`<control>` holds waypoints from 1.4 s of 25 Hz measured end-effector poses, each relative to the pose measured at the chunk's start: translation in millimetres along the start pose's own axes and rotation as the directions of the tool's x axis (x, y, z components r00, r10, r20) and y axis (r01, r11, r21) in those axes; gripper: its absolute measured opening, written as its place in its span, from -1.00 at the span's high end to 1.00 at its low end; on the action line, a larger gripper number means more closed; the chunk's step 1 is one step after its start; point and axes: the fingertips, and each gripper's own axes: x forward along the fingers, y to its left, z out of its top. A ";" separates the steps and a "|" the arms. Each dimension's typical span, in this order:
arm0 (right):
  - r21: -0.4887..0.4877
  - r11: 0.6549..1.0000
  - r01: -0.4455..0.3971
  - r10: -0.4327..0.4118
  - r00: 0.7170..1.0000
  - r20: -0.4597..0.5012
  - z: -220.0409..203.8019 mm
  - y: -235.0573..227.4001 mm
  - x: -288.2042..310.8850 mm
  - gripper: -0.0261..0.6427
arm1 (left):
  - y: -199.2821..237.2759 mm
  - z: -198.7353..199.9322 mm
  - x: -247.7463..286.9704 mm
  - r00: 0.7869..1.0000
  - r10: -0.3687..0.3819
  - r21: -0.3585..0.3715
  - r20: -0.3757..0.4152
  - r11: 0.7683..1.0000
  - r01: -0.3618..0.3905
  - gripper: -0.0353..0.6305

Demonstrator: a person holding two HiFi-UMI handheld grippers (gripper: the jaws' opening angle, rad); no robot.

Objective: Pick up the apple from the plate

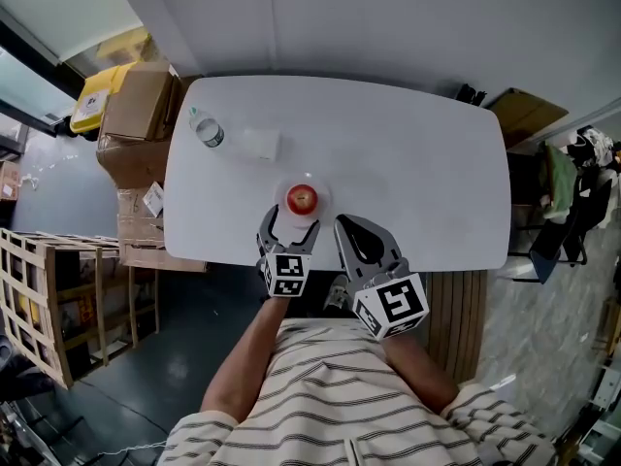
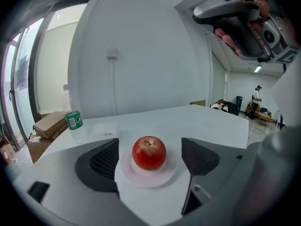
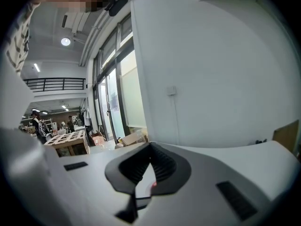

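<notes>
Grey left gripper (image 1: 290, 223), down-tilted, jaws wide, before apple (image 2: 149, 152)

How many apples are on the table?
1. The red apple sits on the small white plate, near the person's edge of the table, right in front of the open left gripper. I see nowhere another could hide.

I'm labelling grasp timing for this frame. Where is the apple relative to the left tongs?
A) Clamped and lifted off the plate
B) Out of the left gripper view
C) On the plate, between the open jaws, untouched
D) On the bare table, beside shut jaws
C: in the left gripper view the apple sits on the plate between the spread jaws of the left tongs, with a gap on each side.
</notes>
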 end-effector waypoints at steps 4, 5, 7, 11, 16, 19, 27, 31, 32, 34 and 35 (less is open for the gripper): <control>0.000 1.000 0.007 -0.007 1.000 0.006 3.3 -5.2 -0.5 0.89 | -0.2 -3.1 11.7 1.000 -0.003 0.031 0.011 1.000 0.002 -0.30; -0.001 1.000 0.009 -0.009 1.000 0.008 3.9 -6.8 -0.6 0.89 | -1.1 -4.3 15.7 1.000 -0.007 0.035 0.010 0.999 0.007 -0.29; 0.001 1.000 0.015 -0.015 1.000 0.008 3.6 -10.3 -1.0 0.89 | -1.8 -8.1 23.3 1.000 -0.010 0.035 0.000 0.999 0.010 -0.29; 0.003 1.000 0.028 -0.028 1.000 0.004 3.1 -18.3 -2.2 0.89 | -2.4 -15.9 37.5 0.999 -0.011 0.031 -0.030 0.999 0.012 -0.30; 0.003 0.999 0.037 -0.037 0.999 0.003 2.3 -25.2 -4.2 0.89 | 0.7 -28.9 48.9 0.998 -0.002 0.014 -0.065 1.000 0.003 -0.30; 0.006 0.999 0.043 -0.043 0.999 -0.001 1.9 -30.0 -4.6 0.89 | -0.5 -33.3 54.4 0.997 -0.007 0.017 -0.081 1.000 0.008 -0.30; 0.011 0.999 0.043 -0.043 0.999 -0.006 1.1 -34.5 -3.9 0.89 | 3.7 -44.7 62.5 0.992 -0.003 -0.003 -0.127 1.000 0.002 -0.29; 0.015 0.999 0.049 -0.049 0.999 -0.007 0.4 -38.2 -4.4 0.89 | 4.5 -47.4 67.2 0.991 -0.013 0.003 -0.130 1.000 0.013 -0.29; 0.015 0.999 0.052 -0.052 0.999 -0.007 0.3 -39.1 -5.1 0.89 | 4.3 -48.7 68.2 0.991 -0.017 0.004 -0.132 1.000 0.017 -0.29; 0.015 0.998 0.059 -0.059 0.998 -0.007 0.1 -41.4 -6.8 0.89 | 4.1 -50.7 69.4 0.991 -0.015 0.010 -0.134 1.000 0.016 -0.29; 0.016 0.998 0.063 -0.062 0.998 -0.008 0.1 -42.8 -7.7 0.89 | 4.5 -51.3 69.7 0.991 -0.010 0.015 -0.135 1.000 0.012 -0.29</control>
